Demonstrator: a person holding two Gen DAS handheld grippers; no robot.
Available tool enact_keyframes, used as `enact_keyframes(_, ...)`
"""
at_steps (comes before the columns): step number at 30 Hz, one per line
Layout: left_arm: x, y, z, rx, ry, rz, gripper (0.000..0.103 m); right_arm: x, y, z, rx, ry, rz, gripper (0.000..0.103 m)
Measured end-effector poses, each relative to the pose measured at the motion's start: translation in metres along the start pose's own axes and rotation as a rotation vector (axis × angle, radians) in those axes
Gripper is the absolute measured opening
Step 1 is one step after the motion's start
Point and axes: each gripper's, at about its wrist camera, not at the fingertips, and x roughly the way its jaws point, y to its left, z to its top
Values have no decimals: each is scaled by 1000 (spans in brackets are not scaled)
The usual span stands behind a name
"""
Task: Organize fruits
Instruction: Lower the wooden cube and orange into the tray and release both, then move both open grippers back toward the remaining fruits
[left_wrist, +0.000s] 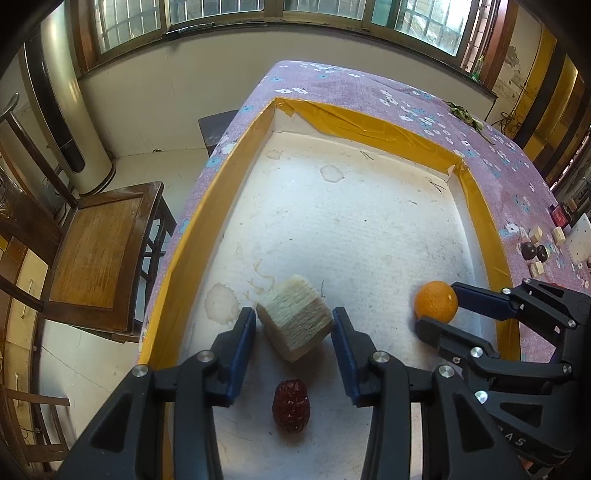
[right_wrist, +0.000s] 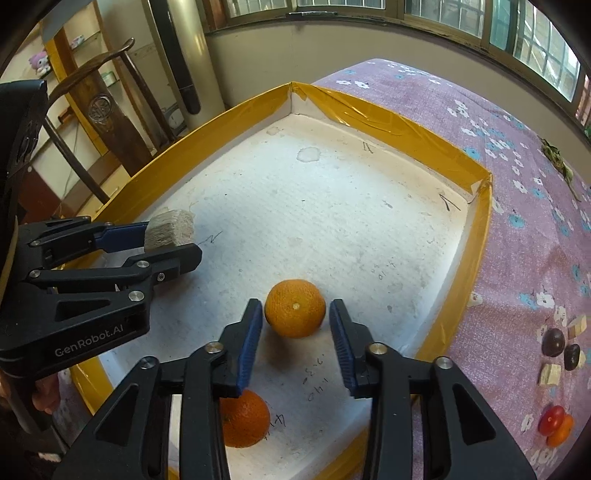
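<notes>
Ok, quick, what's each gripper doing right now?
Left gripper: jaws around the pale block, grip uncertain.
Right gripper: open, orange between the jaws.

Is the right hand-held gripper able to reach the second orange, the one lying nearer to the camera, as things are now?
Probably yes. That orange lies uncovered on the white tray, just below the right hand-held gripper, whose jaws now flank the other orange; it must draw back first.

Left gripper at lower centre, blue pads straddling pale fibrous cut block on white foam tray with yellow taped rim. Wrinkled dark-red date below it. Right gripper at right brackets round orange tangerine.
</notes>
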Motion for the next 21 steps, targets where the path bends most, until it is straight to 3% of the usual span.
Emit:
enact_keyframes(12,-7,-5,-12,-31,8,27,48,-30,-17,-17,31,-40,2,39)
enact_keyframes(21,-24,-25,-19,-38,-31,48,62,-65,-26,-38,58,-92,6,41)
